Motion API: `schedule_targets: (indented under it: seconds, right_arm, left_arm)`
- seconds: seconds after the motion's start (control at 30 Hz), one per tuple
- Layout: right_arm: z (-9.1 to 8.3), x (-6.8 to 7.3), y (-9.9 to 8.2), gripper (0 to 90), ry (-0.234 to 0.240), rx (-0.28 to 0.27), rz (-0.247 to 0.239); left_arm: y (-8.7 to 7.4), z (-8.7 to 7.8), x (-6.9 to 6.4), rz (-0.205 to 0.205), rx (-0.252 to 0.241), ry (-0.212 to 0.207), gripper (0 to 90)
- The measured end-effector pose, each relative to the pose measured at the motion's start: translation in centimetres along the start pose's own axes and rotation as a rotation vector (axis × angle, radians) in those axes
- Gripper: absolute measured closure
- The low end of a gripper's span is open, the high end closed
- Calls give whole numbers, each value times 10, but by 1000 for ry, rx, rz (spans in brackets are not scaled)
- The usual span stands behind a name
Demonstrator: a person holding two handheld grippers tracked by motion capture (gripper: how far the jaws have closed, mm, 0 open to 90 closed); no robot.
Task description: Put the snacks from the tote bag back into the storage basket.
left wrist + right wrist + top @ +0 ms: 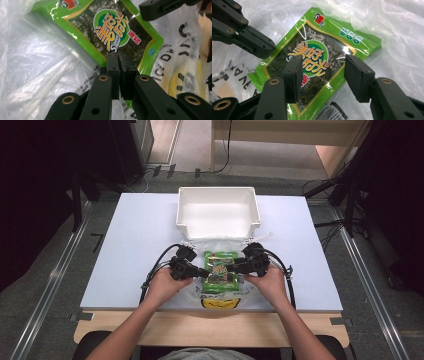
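High view: green foil seaweed snack packet (220, 267) lies on a crinkly clear plastic bag (220, 292) at the surface's (135, 250) 6 o'clock edge, white plastic bin (218, 211) at 12 o'clock from it. My left claw (202, 272) comes in from 9 o'clock, my right claw (239, 267) from 3 o'clock.

Left gripper view: my left claw (119, 75) is clamped tight, jaws together on the packet's (115, 32) edge, maybe bag film (45, 62) too.

Right gripper view: my right claw (323, 75) is spread wide over the packet (317, 62), gripping nothing.

Risk: thin edge pinch, so slick foil may slip free; trapped film would drag the bag along.
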State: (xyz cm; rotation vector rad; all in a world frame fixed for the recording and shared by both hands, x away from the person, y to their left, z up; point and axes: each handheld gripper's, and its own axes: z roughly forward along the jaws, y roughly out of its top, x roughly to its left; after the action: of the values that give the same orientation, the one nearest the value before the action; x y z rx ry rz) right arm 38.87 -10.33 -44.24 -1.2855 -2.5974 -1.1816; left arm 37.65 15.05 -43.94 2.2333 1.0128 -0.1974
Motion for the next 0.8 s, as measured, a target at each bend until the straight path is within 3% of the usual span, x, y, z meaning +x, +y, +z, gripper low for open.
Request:
schedule_targets:
  seconds: [0.3,0.8]
  right_arm:
    - [-1,0,0,508,-2,-1,4]
    - [-4,-1,0,506,-5,-11,9]
  left_arm:
    - [0,2,0,9,-4,8,888]
    - [-2,1,6,-17,-6,-12,896]
